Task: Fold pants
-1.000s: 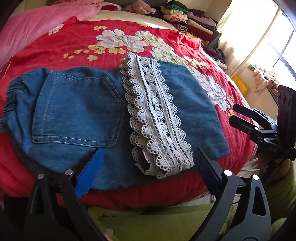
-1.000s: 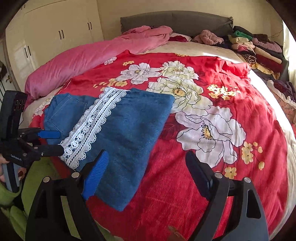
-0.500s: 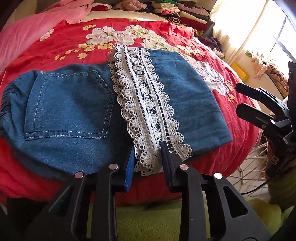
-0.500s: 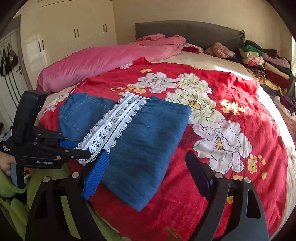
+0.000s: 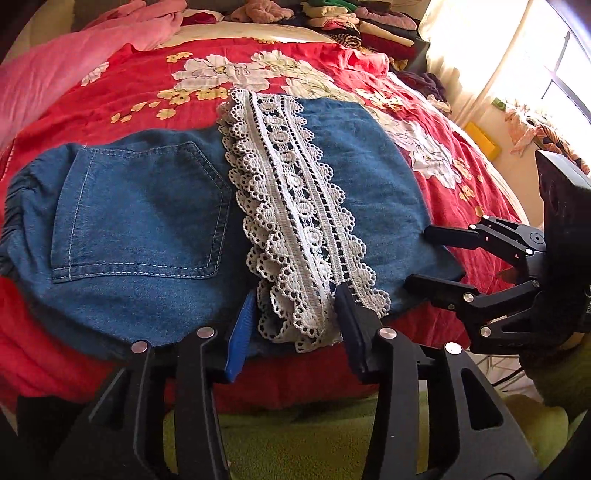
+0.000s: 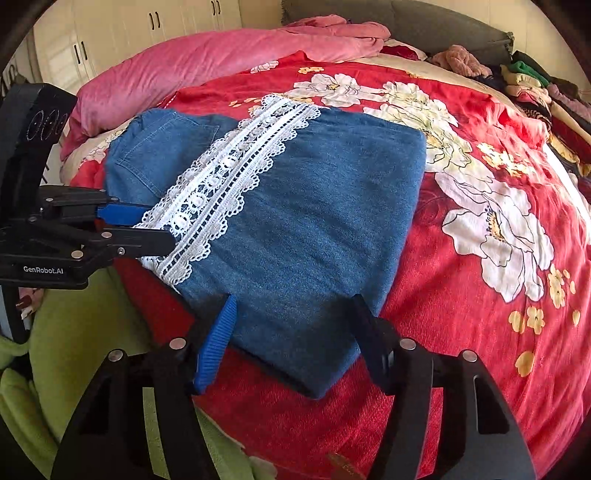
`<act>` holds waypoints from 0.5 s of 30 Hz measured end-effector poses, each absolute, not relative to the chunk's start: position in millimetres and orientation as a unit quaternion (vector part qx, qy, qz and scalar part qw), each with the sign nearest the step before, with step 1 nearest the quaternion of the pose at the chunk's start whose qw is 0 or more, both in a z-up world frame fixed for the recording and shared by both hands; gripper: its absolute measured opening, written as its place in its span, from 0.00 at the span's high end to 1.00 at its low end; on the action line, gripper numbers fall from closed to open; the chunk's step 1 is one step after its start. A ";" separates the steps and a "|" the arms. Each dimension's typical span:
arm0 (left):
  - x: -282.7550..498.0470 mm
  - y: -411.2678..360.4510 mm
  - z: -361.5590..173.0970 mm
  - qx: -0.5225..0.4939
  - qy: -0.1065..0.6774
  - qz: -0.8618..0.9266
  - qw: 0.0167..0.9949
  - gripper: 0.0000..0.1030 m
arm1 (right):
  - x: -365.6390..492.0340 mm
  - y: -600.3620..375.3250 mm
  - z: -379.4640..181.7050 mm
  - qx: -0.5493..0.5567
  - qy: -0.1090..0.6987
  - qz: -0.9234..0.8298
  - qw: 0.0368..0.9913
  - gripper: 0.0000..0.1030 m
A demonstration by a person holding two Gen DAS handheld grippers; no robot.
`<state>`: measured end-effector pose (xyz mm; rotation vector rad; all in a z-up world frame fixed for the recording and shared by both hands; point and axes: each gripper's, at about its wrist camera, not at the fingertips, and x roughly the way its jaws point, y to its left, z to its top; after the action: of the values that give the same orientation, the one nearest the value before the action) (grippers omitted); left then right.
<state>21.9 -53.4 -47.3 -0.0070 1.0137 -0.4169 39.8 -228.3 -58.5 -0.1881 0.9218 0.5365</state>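
Note:
Blue denim pants (image 5: 147,221) with a white lace hem band (image 5: 295,221) lie folded on the red flowered bedspread (image 5: 147,85). My left gripper (image 5: 295,314) sits at the near end of the lace, its jaws partly closed around it with a gap showing. It also shows in the right wrist view (image 6: 147,225), at the lace (image 6: 221,184). My right gripper (image 6: 291,328) is open, its fingers straddling the near corner of the denim (image 6: 314,240). It shows in the left wrist view (image 5: 421,258) at the pants' right edge.
A pink duvet (image 6: 221,55) lies at the head of the bed. Stacked folded clothes (image 6: 535,85) line the far right side. White wardrobe doors (image 6: 147,22) stand behind. A green cloth (image 6: 92,332) hangs below the bed edge.
My left gripper moved in and narrowed around the lace end. My right gripper moved forward from off the bed edge until its open fingers straddle the denim corner.

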 end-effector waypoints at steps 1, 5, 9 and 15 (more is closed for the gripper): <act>21.8 -53.3 -47.1 -0.004 0.482 -0.198 0.854 0.64 | 40.4 -228.5 -58.1 -0.089 0.440 0.255 0.856 0.41; 22.2 -53.1 -45.6 -0.003 0.481 -0.197 0.854 0.60 | 40.1 -231.9 -51.9 -0.078 0.437 0.256 0.859 0.39; 21.4 -51.5 -43.3 -0.004 0.477 -0.196 0.856 0.55 | 41.1 -240.3 -44.3 -0.063 0.433 0.247 0.865 0.35; 20.3 -49.8 -38.7 -0.004 0.471 -0.193 0.861 0.40 | 41.3 -251.7 -34.5 -0.048 0.424 0.232 0.874 0.21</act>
<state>20.3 -49.8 -38.7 -0.0089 0.9887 -0.4049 41.3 -251.7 -34.5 -0.1002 0.8849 0.4853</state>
